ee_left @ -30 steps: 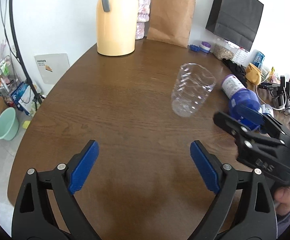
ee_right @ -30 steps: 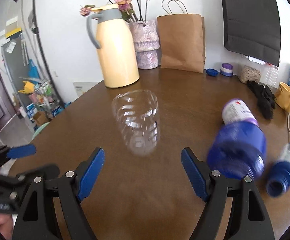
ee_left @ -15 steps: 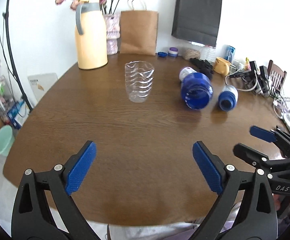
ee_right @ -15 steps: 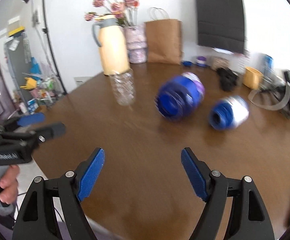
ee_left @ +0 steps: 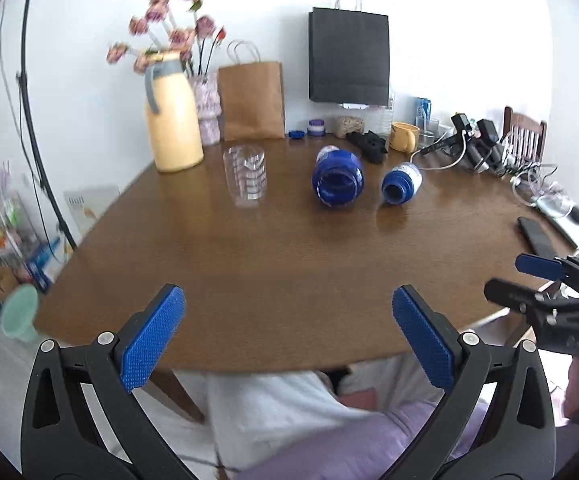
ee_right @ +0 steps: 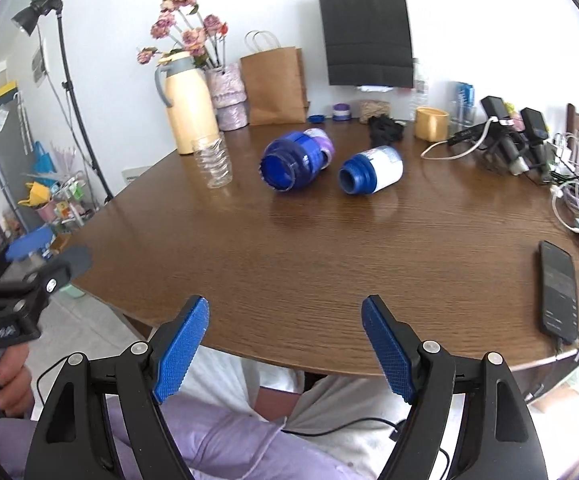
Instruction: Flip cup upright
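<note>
While the clear plastic cup (ee_left: 245, 178) is standing mouth-up on the wooden table (ee_left: 289, 248), between the cream jug (ee_left: 173, 120) and the large blue jar (ee_left: 337, 178) lying on its side, the flip is being judged as already done. Nothing is being held: the left gripper (ee_left: 289, 338) and the right gripper (ee_right: 285, 348) are both being kept wide apart and empty at the near edge of the table, well clear of the cup. Judging by its thin ribbed wall, the cup is being taken as very light, easily crushed and easily tipped. If it is being regripped, a gentle hold across the ribbed middle is being advised, since the smooth rim is likely to slip.
</note>
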